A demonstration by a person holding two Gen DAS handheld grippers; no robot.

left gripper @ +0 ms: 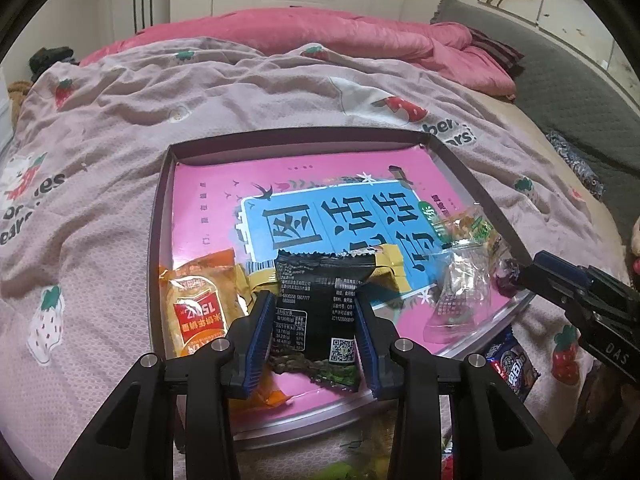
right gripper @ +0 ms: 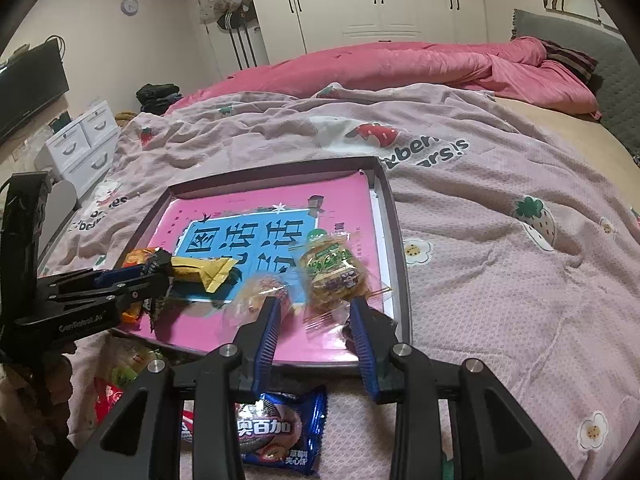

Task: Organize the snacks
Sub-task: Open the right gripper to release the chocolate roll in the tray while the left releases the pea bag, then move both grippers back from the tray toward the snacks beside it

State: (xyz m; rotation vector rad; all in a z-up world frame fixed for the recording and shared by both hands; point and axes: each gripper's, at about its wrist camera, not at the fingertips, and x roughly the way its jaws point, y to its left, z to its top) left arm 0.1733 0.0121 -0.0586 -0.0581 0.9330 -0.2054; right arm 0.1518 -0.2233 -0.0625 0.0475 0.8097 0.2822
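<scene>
Nearby, blue cookie packet (right gripper: 280, 428) outside tray (right gripper: 400, 264)

five snack pkts (left gripper: 316, 312), one tray (left gripper: 160, 216)

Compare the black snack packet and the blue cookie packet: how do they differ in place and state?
The black snack packet sits between the left gripper pads, over the pink tray; the blue cookie packet lies free on the blanket, outside the tray. The black packet shows its printed back with a QR code; the blue one shows its front with a cookie picture. Both are sealed single packets.
</scene>
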